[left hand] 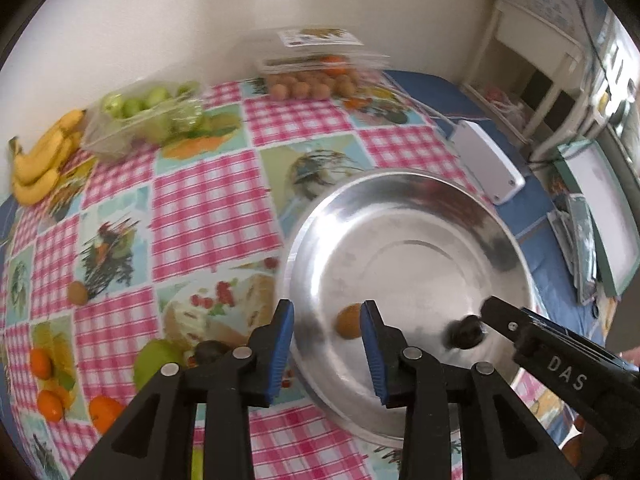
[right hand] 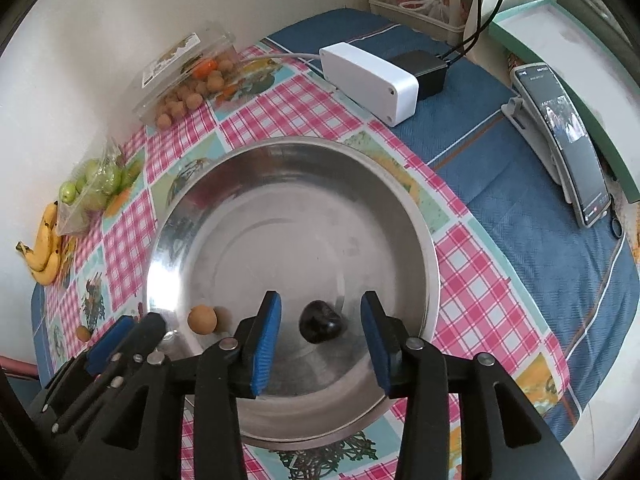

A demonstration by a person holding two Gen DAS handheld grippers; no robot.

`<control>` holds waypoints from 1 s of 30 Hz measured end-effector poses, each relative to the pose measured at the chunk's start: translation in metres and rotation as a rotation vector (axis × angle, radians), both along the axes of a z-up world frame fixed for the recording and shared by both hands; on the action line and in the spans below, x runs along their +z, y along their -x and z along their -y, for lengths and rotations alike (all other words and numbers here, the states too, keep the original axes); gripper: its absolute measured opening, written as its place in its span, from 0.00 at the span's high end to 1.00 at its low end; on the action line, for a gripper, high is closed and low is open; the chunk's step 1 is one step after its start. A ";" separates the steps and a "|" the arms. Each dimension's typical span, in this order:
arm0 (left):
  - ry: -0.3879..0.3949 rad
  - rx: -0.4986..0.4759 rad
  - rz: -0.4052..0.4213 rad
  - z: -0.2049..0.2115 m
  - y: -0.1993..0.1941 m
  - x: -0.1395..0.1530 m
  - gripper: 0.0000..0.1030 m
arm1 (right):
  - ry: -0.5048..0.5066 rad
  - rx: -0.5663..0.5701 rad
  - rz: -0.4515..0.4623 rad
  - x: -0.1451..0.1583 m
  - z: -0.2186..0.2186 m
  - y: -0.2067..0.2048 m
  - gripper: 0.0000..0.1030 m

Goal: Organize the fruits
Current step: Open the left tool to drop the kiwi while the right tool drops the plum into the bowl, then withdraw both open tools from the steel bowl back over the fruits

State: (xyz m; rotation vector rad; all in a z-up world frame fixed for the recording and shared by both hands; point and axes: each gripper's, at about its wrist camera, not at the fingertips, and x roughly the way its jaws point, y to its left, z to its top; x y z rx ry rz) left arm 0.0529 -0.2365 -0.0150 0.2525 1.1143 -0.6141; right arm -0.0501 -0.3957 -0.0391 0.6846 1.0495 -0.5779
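The surface (right hand: 500, 208) carries a blue cloth with a pink-checked fruit-print cover over it. A large steel bowl (right hand: 400, 208) stands near the cover's right edge, toward the front.

At the far edge, against the wall, sit a clear clamshell of small brown fruits (right hand: 180, 100) and a clear pack of green fruits (right hand: 96, 184). A bunch of bananas (right hand: 46, 248) lies at the far left corner. A white box (right hand: 368, 80) rests on the blue cloth beyond the bowl, and a phone (right hand: 568, 140) leans on a stand at the right edge.

Left hand-held gripper (left hand: 327, 352): jaws apart over the bowl's left rim, clamped on nothing. A brown fruit (left hand: 350, 321) lies on the bowl floor just beside the right pad; contact cannot be told.

Right hand-held gripper (right hand: 320, 348): jaws apart, clamped on nothing. A dark fruit (right hand: 321, 326) lies on the bowl floor between the pads, clear of both.

Loose on the cover left of the bowl: 1 green fruit (left hand: 154, 360), 1 dark fruit partly hidden (left hand: 210, 351), 1 small brown fruit (left hand: 77, 292).
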 end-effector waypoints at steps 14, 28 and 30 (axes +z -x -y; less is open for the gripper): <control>-0.071 0.175 -0.012 -0.034 -0.020 -0.009 0.43 | 0.019 0.074 -0.061 -0.015 -0.009 -0.015 0.35; -0.110 0.271 0.032 -0.054 -0.032 -0.014 0.00 | 0.032 0.128 -0.039 -0.017 -0.018 -0.022 0.02; -0.103 0.279 0.023 -0.056 -0.033 -0.015 0.00 | 0.032 0.130 -0.041 -0.018 -0.019 -0.024 0.02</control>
